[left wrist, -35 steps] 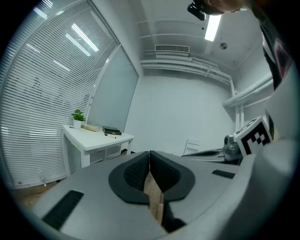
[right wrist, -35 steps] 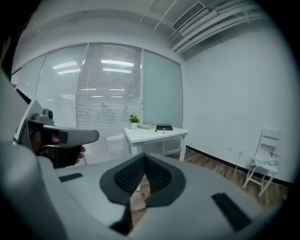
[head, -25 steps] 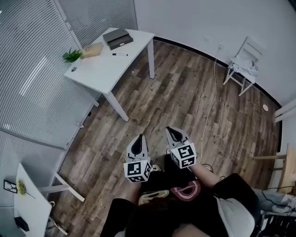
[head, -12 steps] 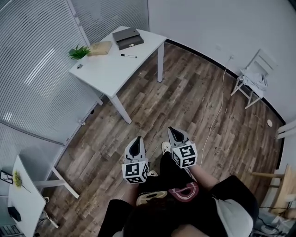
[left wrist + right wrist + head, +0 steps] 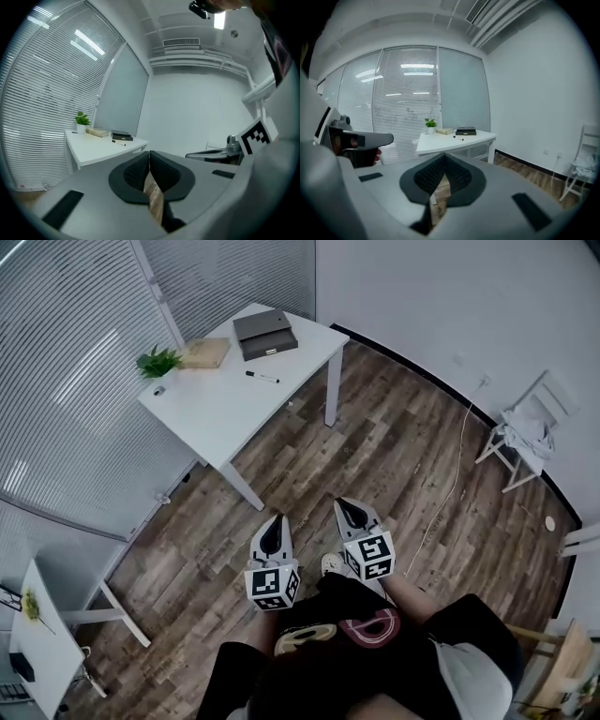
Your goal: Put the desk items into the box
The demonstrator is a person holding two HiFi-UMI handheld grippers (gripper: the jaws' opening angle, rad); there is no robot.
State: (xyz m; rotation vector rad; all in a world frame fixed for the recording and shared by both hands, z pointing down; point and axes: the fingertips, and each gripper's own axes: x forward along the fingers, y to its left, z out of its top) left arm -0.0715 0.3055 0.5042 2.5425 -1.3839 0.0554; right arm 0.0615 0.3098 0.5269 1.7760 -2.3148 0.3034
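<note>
The left gripper point(image 5: 274, 521) and right gripper point(image 5: 347, 505) hang side by side, each with its ribbed black pads pressed together on nothing. Beneath them lies a wood-plank floor point(image 5: 375, 456). Well ahead and to their left stands one white rectangular desk point(image 5: 225, 404). It carries one thin black pen point(image 5: 262, 378), one leafy green plant point(image 5: 157, 362), one flat tan book point(image 5: 206, 353) and, farthest, one flat dark-grey box point(image 5: 264, 334).

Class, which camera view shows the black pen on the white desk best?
The head view: the pen lies in full view from above on the desk, apart from everything else. Both the left gripper view and the right gripper view show it only as a tiny dark streak, side-on.
</note>
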